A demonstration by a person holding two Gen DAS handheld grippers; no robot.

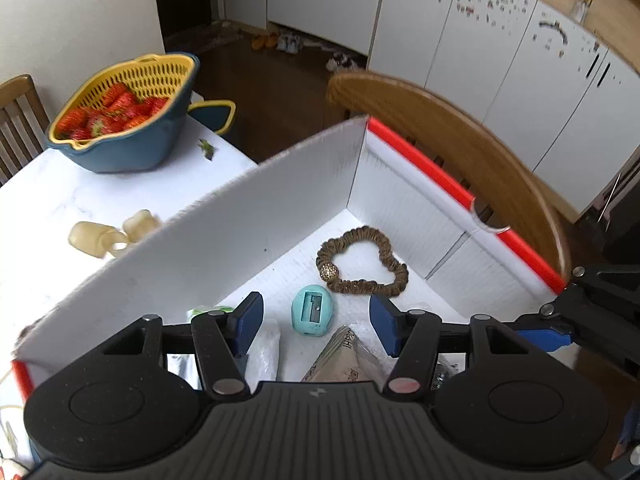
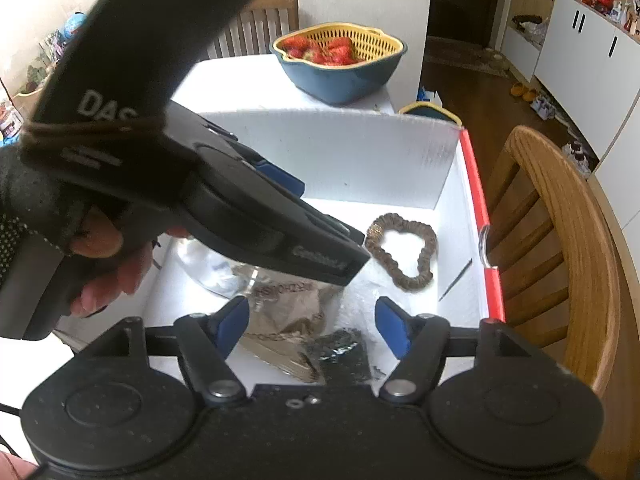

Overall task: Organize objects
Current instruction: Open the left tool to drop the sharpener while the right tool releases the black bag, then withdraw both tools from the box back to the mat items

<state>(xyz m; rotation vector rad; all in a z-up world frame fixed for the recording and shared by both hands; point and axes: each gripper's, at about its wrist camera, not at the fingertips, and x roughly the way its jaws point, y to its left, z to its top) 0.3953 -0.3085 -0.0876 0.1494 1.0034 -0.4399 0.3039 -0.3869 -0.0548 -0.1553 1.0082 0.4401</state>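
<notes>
Lying on the white box [image 1: 400, 184] floor: teal sharpener [image 1: 313, 316], just ahead of the left hand-held gripper [image 1: 316, 326], pads apart, nothing clamped | brown scrunchie [image 1: 362, 261] beyond | right hand-held gripper [image 2: 312, 328] apart over packets [image 2: 296, 320], empty.

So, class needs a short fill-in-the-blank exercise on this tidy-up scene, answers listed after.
1. The brown hair scrunchie lies inside the white ____.
2. The blue and yellow colander holds red ____.
3. The pencil sharpener is coloured ____.
4. The left gripper has its jaws ____.

Missing words: box, strawberries, turquoise, open
</notes>
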